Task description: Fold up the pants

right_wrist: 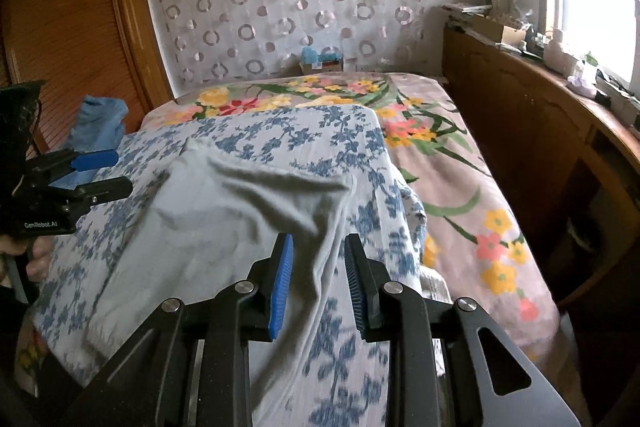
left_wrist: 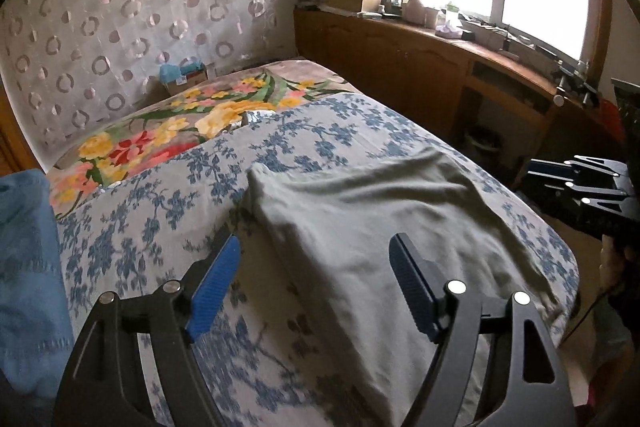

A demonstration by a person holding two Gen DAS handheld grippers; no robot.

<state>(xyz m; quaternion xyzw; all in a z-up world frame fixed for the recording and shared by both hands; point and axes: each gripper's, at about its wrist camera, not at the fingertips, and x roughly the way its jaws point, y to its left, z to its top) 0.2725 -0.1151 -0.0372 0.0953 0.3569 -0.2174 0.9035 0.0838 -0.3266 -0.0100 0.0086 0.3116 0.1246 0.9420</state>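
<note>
- The grey-green pants [left_wrist: 380,219] lie folded on the blue-flowered sheet [left_wrist: 160,219] of the bed, in the middle of both views.
- Left hand-held gripper [left_wrist: 316,291]: jaws wide apart, holding nothing; the pants' left edge lies below, between its blue pads [left_wrist: 214,287].
- Right hand-held gripper [right_wrist: 318,279]: jaws partly apart, gripping nothing; the pants' right edge runs below the gap.
</note>
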